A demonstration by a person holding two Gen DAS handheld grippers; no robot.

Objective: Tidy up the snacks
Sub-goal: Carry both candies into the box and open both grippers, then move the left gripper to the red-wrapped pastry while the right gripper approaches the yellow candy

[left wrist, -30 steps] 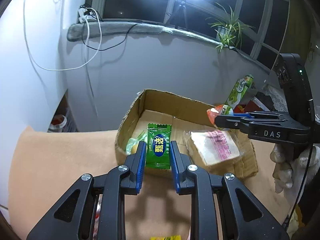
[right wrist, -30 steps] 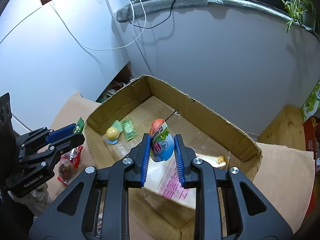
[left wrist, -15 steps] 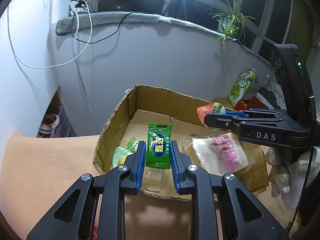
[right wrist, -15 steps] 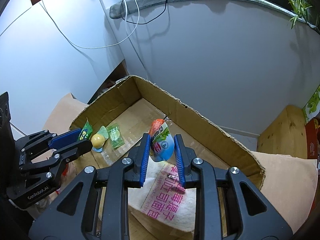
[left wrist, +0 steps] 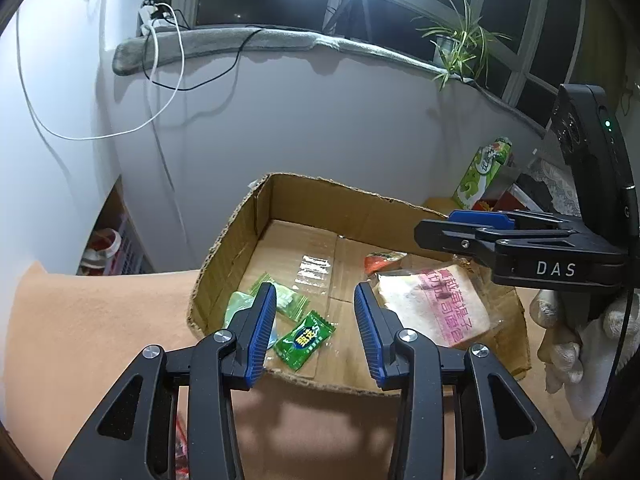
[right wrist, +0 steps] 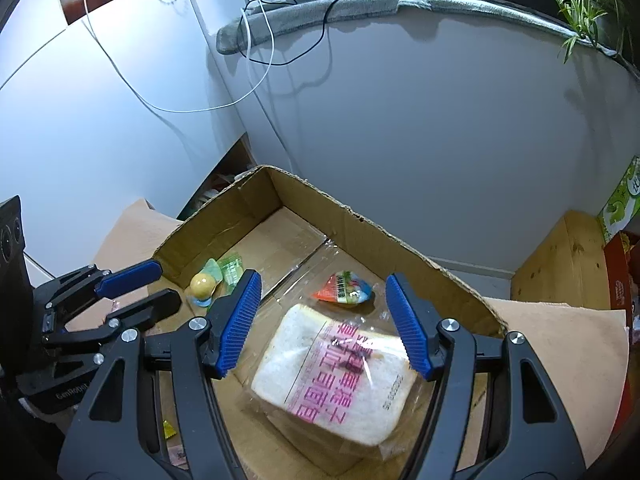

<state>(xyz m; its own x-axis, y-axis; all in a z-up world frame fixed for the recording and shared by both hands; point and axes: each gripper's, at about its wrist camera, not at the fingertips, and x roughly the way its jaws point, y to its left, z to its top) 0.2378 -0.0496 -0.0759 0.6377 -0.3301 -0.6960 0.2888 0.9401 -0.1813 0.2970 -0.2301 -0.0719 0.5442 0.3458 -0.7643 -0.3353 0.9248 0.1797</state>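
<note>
Left wrist view: my left gripper [left wrist: 316,330] and right gripper [right wrist: 324,324] are both opening, empty, above the cardboard box [left wrist: 236,240], green candy [left wrist: 306,340] dropped by its near edge, so I'd lift straight clear.

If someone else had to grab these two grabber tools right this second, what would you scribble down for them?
Left gripper: jaws opening, nothing between them. Its green candy packet lies on the floor of the cardboard box.
Right gripper: jaws opening, nothing held. Its orange and blue snack pouch lies in the box, just beyond the wrapped bread.
Also in the box: a yellow ball-shaped sweet and pale green packets near the left corner.
Done: both snacks dropped in.
Left: a red wrapper shows on the table below the left gripper; probably more to collect.
</note>
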